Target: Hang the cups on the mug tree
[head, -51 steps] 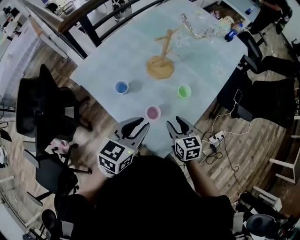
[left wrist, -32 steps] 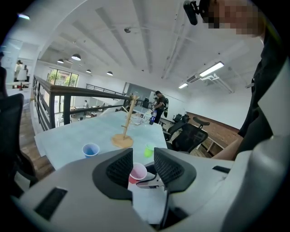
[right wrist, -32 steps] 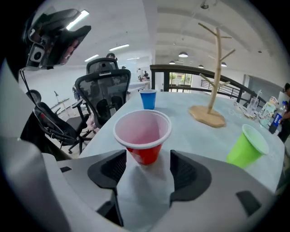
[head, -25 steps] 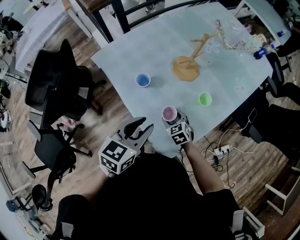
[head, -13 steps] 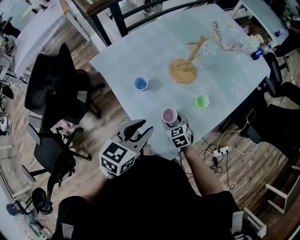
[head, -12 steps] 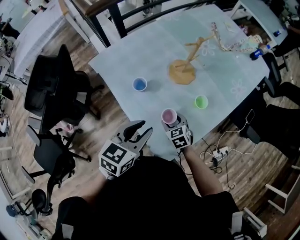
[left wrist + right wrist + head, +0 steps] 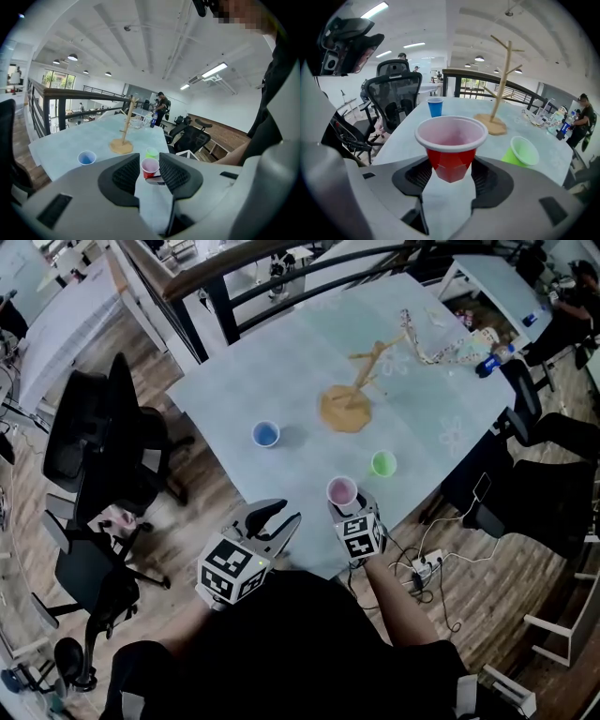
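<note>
My right gripper is shut on a red cup with a pale pink inside, near the table's front edge. In the right gripper view the cup sits upright between the pads, its wall dented, with my right gripper around its lower half. My left gripper stands open at the front edge, left of the cup, with nothing between its fingers. The left gripper looks toward the red cup. A blue cup and a green cup stand on the table. The wooden mug tree stands farther back.
The pale table ends just in front of me. Black office chairs stand at the left and others at the right. A bottle and clutter lie at the far right corner. Cables lie on the floor.
Two seconds ago my right gripper stood open, short of the red cup; it has since closed on the cup and carried it slightly up and forward. The left gripper has stayed put.
</note>
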`<action>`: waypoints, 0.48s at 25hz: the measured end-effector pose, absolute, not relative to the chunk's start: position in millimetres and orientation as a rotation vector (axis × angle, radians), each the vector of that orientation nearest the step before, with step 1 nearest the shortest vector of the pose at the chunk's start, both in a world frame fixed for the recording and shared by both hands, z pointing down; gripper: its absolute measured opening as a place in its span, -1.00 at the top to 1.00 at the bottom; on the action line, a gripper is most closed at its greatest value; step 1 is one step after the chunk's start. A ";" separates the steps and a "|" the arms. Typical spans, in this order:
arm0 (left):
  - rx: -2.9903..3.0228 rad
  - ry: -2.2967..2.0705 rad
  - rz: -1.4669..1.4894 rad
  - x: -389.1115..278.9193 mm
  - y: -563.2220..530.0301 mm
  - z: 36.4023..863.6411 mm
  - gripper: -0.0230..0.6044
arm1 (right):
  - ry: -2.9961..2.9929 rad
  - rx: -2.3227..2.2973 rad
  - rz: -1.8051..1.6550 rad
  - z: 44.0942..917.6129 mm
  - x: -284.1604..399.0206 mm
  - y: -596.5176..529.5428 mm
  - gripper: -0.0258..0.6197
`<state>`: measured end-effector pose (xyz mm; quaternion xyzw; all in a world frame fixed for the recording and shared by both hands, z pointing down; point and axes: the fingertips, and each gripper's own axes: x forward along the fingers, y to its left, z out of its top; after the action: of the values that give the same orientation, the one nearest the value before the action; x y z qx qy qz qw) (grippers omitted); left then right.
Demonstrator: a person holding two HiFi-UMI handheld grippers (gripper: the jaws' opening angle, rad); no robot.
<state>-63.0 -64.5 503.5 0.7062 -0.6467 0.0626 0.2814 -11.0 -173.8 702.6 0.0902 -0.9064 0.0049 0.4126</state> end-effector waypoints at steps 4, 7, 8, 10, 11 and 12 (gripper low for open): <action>1.913 -1.719 0.162 -61.4 -66.1 501.8 0.49 | -2.239 0.309 -0.044 693.8 6.3 -192.9 0.04; 1.924 -1.709 0.151 -58.5 -66.7 499.8 0.49 | -2.230 0.368 -0.069 682.0 18.7 -209.6 0.04; 1.928 -1.707 0.148 -57.6 -66.6 498.6 0.49 | -2.230 0.390 -0.074 676.9 22.9 -215.8 0.04; 1.938 -1.703 0.145 -56.4 -66.5 496.5 0.49 | -2.231 0.442 -0.086 665.4 31.5 -231.2 0.04; 1.941 -1.700 0.143 -56.2 -66.4 495.8 0.49 | -2.231 0.469 -0.096 658.8 35.4 -239.9 0.04; 1.944 -1.699 0.140 -56.2 -66.2 495.2 0.49 | -2.229 0.496 -0.113 651.4 38.9 -249.4 0.05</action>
<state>-56.2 -66.2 495.2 0.7230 -0.6318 0.0522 0.2746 38.9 -249.4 651.4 0.1974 -0.8872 -0.0448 0.4145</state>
